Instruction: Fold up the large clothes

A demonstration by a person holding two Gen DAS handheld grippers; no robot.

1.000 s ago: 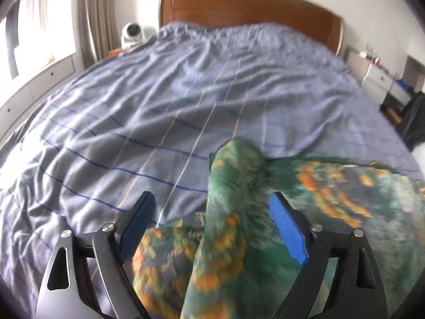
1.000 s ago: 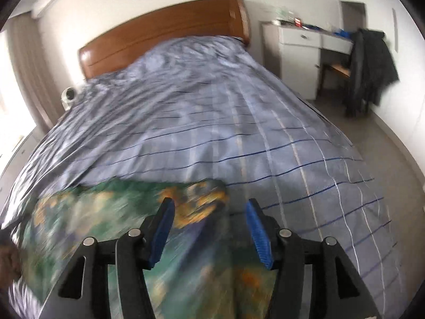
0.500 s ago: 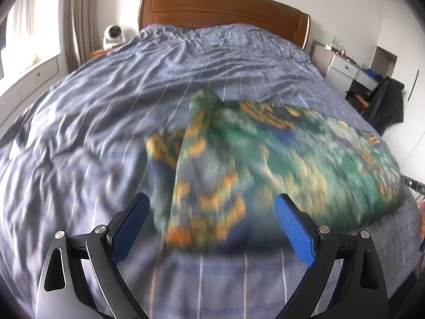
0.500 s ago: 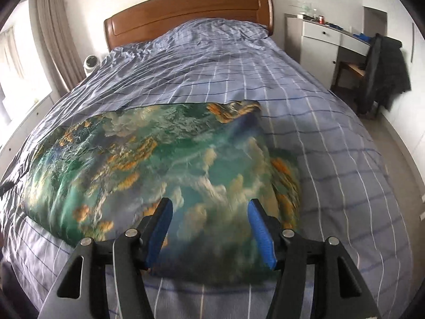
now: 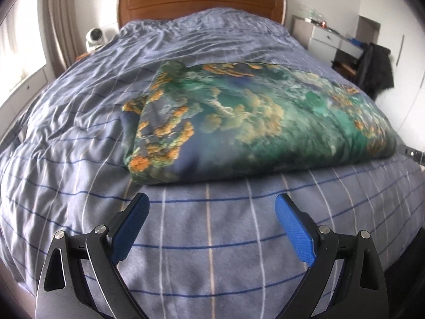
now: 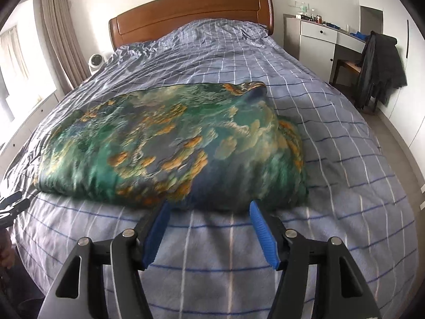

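A large green cloth with orange and blue print (image 5: 252, 122) lies folded in a wide flat bundle across the blue checked bed cover (image 5: 207, 228). It also shows in the right wrist view (image 6: 172, 143). My left gripper (image 5: 212, 207) is open and empty, a little in front of the bundle's near left edge. My right gripper (image 6: 209, 210) is open and empty, its fingertips just at the bundle's near right edge. The tip of the other gripper shows at the left edge of the right wrist view (image 6: 12, 203).
A brown wooden headboard (image 6: 191, 13) stands at the far end of the bed. A white desk (image 6: 332, 37) with a dark coat on a chair (image 6: 379, 63) is at the right. Curtains (image 6: 61, 34) and a small white fan (image 6: 95, 61) are at the left.
Both grippers let go of the cloth and pulled back toward the foot of the bed. The cloth, lifted a second ago, now lies folded flat on the bed.
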